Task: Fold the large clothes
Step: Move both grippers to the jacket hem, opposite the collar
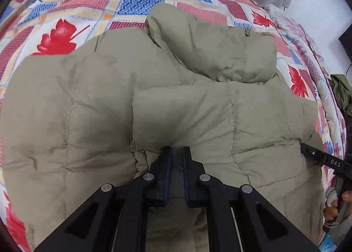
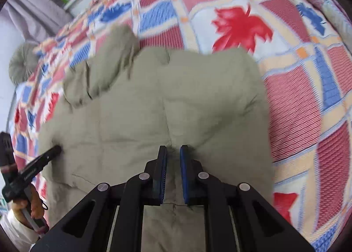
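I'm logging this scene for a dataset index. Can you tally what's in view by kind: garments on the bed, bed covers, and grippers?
Quilted olive jacket: 1
Patterned bedspread, red and blue leaves: 1
Grippers: 2, the left gripper and the right gripper, both at the jacket's near edge
Total: 4

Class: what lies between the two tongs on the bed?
Only the padded olive coat: the right wrist view shows it running unbroken from the left tongs to the right tongs.

Jacket (image 1: 176, 102) on bedspread (image 1: 72, 5)
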{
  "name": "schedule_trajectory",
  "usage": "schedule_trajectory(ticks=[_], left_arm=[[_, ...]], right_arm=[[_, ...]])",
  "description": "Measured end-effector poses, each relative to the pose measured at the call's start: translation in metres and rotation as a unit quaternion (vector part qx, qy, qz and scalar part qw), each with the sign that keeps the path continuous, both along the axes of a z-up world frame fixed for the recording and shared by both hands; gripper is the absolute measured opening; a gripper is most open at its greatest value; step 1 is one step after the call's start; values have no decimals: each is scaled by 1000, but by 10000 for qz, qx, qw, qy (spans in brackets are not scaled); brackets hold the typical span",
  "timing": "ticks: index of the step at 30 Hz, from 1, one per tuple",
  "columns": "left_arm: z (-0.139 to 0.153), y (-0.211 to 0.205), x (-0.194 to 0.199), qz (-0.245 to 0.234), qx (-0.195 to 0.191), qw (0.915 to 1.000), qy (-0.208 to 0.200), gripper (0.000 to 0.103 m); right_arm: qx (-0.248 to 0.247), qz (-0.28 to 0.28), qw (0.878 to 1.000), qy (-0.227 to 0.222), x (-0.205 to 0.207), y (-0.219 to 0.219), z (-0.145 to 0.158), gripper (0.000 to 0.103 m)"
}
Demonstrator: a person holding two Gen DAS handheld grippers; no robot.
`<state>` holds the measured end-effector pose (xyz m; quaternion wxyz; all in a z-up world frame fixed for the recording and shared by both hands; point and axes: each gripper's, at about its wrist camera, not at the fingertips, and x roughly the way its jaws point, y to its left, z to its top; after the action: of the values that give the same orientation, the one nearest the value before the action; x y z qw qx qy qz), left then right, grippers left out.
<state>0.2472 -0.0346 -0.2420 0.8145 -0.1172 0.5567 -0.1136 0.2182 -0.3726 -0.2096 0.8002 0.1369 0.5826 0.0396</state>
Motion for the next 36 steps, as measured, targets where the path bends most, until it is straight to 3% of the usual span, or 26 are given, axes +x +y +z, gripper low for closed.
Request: schedule_trajectory(ticks=[8,12,17,23,29,33,36], left_arm=[[-2,3,2,45,-76,9999,101,11],[11,8,1,216,-39,9996,171,11],[30,22,-14,358,191,9989,224,11],[57,37,-52,206,402,9986,256,11],[82,44,-103,37,774,9965,323,11],[94,48,-135,-70,823,9954,489,12],[102,52,-155,-68,862,9945,597,12]], right_arm=[[-219,103,9994,-235,-14,-2,-4,9],[-478,-170,9983,-276,-29,-22,13,9],[-551,-893,9942,-231,-53,-58,27,9],[-454,-1373,9894,86,-77,-72,37,15],[-160,-1377,9895,398,-109,-58,46,15],[-19,-1328,9894,583,-137,-40,55,16],[44,-1311,9889,692,-157,-28,62,23]])
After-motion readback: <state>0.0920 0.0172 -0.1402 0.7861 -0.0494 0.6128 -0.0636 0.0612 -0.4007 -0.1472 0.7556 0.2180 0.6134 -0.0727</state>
